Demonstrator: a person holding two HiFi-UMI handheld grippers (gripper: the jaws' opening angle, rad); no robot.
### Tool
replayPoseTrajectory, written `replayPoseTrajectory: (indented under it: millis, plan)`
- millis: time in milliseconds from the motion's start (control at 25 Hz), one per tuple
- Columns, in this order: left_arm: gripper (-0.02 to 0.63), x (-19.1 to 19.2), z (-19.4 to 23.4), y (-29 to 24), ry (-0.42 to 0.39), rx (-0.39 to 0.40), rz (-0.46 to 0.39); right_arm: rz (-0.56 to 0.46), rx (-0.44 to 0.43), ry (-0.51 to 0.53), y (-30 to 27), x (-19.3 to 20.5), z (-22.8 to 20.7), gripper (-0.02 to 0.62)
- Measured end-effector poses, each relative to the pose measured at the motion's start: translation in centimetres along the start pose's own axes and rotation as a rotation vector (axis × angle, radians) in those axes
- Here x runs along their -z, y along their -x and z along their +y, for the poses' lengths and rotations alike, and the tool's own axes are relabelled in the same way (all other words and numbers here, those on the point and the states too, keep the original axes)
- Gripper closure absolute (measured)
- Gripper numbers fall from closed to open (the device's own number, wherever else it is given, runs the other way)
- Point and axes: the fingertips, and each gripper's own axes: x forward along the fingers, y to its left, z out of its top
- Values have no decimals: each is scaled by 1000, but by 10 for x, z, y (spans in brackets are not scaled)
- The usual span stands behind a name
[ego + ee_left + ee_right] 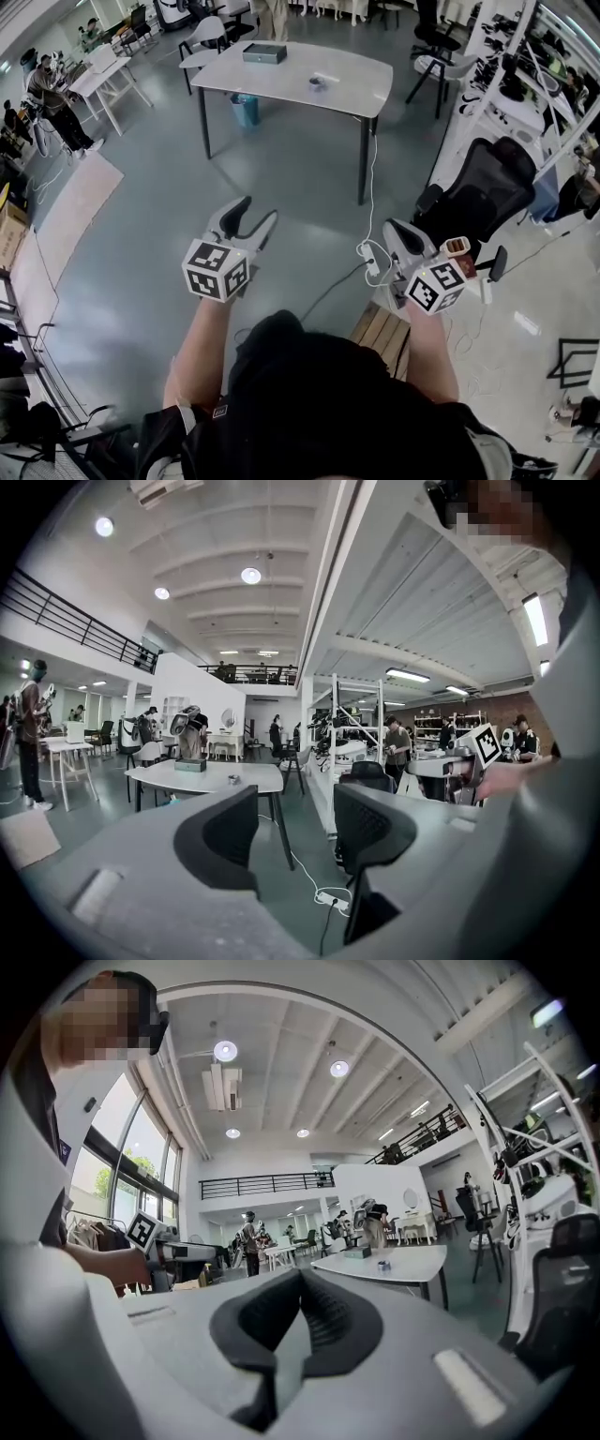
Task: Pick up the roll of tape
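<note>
A small round thing (pixel 317 83), which looks like the roll of tape, lies on the white table (pixel 281 80) far ahead of me, beside a grey box (pixel 264 53). In the left gripper view that small roll (pixel 233 779) shows on the table top, and in the right gripper view the roll (pixel 382 1265) shows as a tiny speck. My left gripper (pixel 251 223) is held over the floor well short of the table, its jaws open with nothing between them. My right gripper (pixel 401 236) is level with it at the right, jaws shut and empty.
A black office chair (pixel 483 197) stands close to my right gripper. A white power strip (pixel 372 267) and its cable lie on the floor below. A blue bin (pixel 246 110) sits under the table. People stand at desks at the far left (pixel 52 94).
</note>
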Motion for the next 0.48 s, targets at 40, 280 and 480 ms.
replayPoseTrajectory:
  millis: [40, 280, 480]
  plan:
    - [357, 0, 2, 0, -1, -2, -1, 5, -5, 0, -3, 1, 0, 592]
    - [321, -6, 23, -14, 16, 2, -53, 43, -32, 13, -31, 5, -3, 592]
    - [321, -11, 59, -48, 85, 22, -124, 83, -20, 17, -67, 9, -24, 592]
